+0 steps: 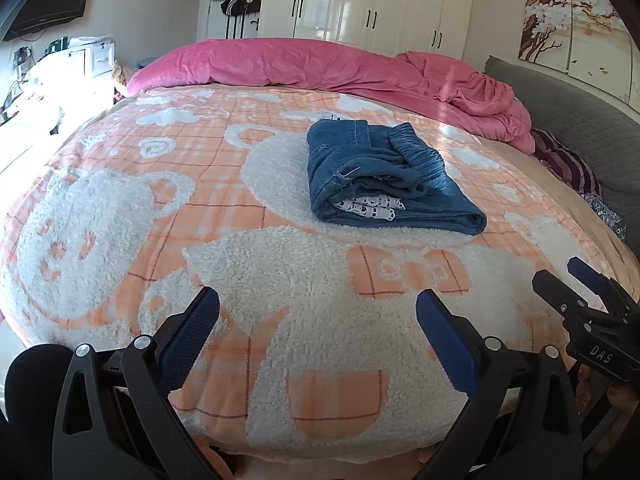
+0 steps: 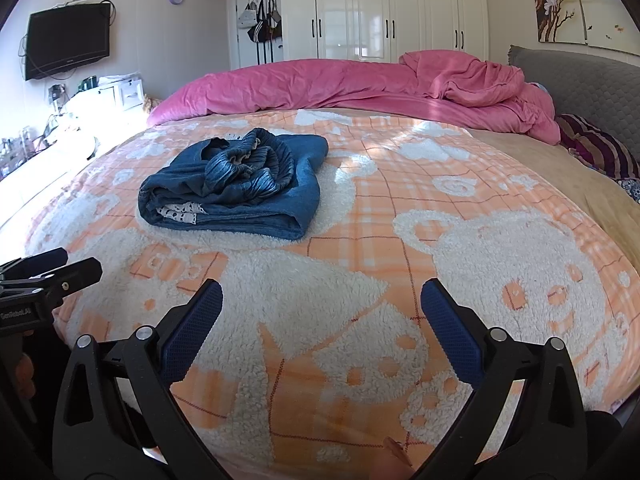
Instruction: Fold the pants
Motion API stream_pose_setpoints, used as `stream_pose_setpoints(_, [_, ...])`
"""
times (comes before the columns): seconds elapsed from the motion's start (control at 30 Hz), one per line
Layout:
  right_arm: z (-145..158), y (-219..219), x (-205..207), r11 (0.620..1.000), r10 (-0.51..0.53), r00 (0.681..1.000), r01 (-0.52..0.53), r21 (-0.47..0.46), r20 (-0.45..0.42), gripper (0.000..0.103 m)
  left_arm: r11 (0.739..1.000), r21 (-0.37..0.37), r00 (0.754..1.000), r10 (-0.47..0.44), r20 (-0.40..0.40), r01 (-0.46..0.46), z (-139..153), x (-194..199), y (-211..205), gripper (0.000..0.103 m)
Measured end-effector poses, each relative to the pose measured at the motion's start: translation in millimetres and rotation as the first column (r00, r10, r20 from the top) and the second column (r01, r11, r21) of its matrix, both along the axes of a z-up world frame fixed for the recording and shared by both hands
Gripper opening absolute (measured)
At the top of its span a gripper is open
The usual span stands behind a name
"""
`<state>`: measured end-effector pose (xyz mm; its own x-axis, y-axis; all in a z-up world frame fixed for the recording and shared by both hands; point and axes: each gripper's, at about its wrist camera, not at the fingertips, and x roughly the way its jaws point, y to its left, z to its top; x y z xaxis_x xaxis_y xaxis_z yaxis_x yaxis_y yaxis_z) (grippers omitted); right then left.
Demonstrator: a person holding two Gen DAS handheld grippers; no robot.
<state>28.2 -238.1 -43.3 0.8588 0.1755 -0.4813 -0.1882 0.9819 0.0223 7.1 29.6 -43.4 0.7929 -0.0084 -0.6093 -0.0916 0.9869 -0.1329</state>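
Observation:
A pair of blue denim pants (image 1: 384,176) lies folded into a compact bundle in the middle of the bed, with white lace trim showing at its near edge and the gathered waistband on top. The same bundle (image 2: 236,188) appears left of centre in the right wrist view. My left gripper (image 1: 318,308) hovers open over the near part of the blanket, well short of the pants, nothing between its fingers. My right gripper (image 2: 322,300) is open too, empty, near the bed's front edge. Each gripper shows at the side of the other's view: the right gripper (image 1: 560,276) and the left gripper (image 2: 80,264).
The bed carries an orange and white fleece blanket (image 1: 200,208) with bear shapes. A crumpled pink duvet (image 1: 360,64) runs along the far side. A grey headboard (image 2: 592,80) and striped pillow (image 2: 600,148) are at right. White wardrobes (image 2: 380,8) and a wall TV (image 2: 68,40) stand beyond.

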Motion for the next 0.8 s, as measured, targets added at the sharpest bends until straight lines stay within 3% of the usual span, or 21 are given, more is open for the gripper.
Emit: stream_pose_setpoints(0.8, [-3.6,-1.1,2.0,1.000,-0.011,1.000,0.011,-0.010,-0.010,0.094,1.000,-0.004,1.000,0.001,-0.015,-0.001,-2.0,1.3,0.1,0.098])
